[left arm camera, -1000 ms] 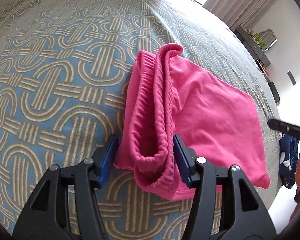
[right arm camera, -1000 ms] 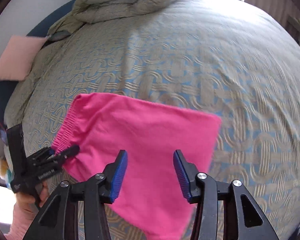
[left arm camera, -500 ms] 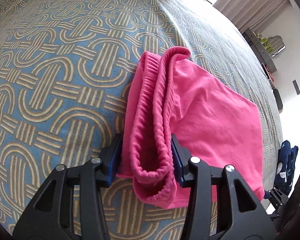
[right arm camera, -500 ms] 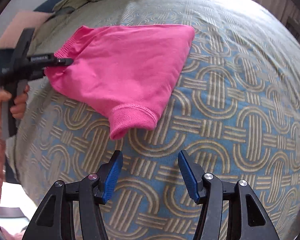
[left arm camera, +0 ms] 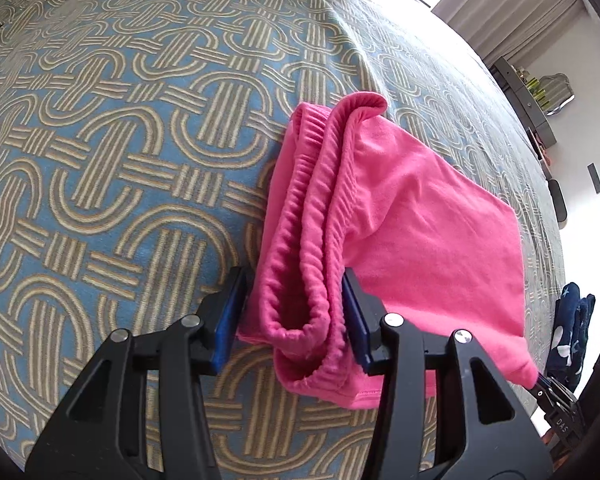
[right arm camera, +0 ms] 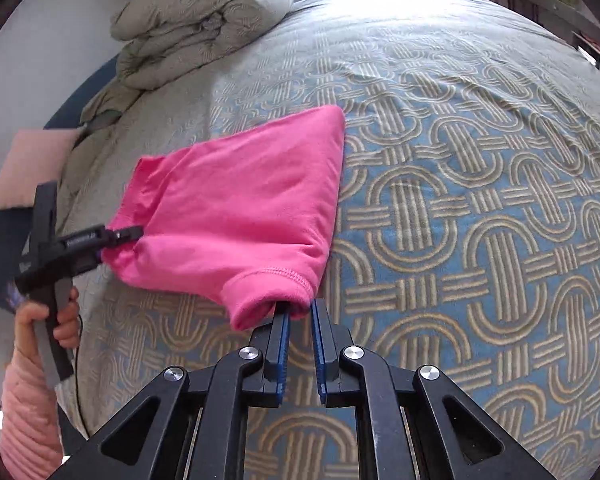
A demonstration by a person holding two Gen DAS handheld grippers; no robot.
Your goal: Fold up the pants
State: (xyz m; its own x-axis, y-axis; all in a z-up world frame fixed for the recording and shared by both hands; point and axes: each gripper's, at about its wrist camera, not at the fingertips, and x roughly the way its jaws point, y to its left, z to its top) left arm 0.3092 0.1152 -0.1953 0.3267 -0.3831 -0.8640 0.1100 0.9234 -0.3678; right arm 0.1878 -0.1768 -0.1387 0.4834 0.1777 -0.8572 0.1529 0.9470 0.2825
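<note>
Left wrist view shows the left gripper (left arm camera: 296,316) clamped on the bunched elastic waistband of the folded pink pants (left arm camera: 420,232), which lie on the patterned bedspread (left arm camera: 120,160) at centre right of the frame. Right wrist view shows the right gripper (right arm camera: 300,312) at lower centre; its jaws have just been closing and now nip the hem of the pants at its corner. A folded duvet (right arm camera: 196,20) sits at upper left.
</note>
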